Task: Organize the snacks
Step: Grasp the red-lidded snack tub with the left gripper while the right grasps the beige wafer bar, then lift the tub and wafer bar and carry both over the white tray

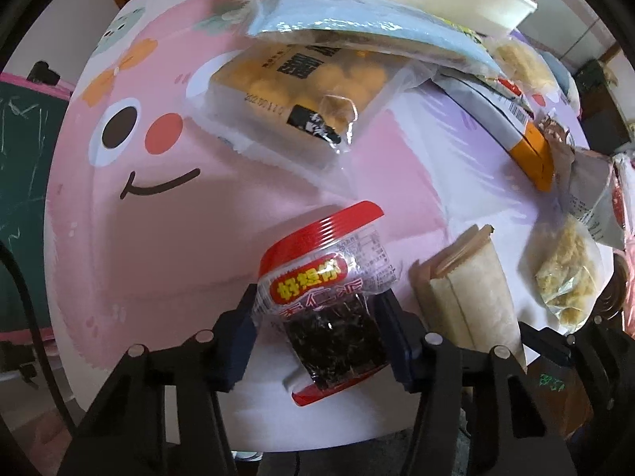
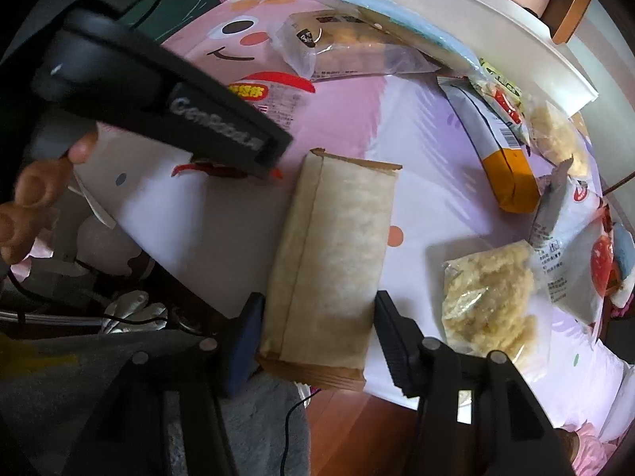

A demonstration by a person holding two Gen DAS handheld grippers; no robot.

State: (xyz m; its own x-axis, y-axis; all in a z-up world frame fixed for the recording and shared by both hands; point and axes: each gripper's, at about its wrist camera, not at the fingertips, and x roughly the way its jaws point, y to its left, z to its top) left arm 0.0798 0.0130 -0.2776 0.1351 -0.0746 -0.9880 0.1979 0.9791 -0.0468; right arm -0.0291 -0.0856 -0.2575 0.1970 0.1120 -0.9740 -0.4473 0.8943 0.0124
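My left gripper (image 1: 315, 309) is shut on a red-edged seaweed snack packet (image 1: 329, 297), held just above the pink cartoon tablecloth (image 1: 158, 206). My right gripper (image 2: 315, 309) stands open around the near end of a tan paper-wrapped snack bag (image 2: 333, 261) that lies flat on the table; the same bag shows in the left wrist view (image 1: 468, 297). The left gripper's black body (image 2: 166, 99) crosses the right wrist view, with the seaweed packet (image 2: 274, 95) partly hidden behind it.
A white bin (image 2: 476, 23) stands at the back. Against it lie a clear bag of yellow puffs (image 1: 305, 87), a pale blue packet (image 1: 357, 27), an orange-ended pack (image 2: 504, 162), clear bags of crumbly snack (image 2: 488, 301) and a white-red packet (image 2: 575, 261). The table's front edge is close.
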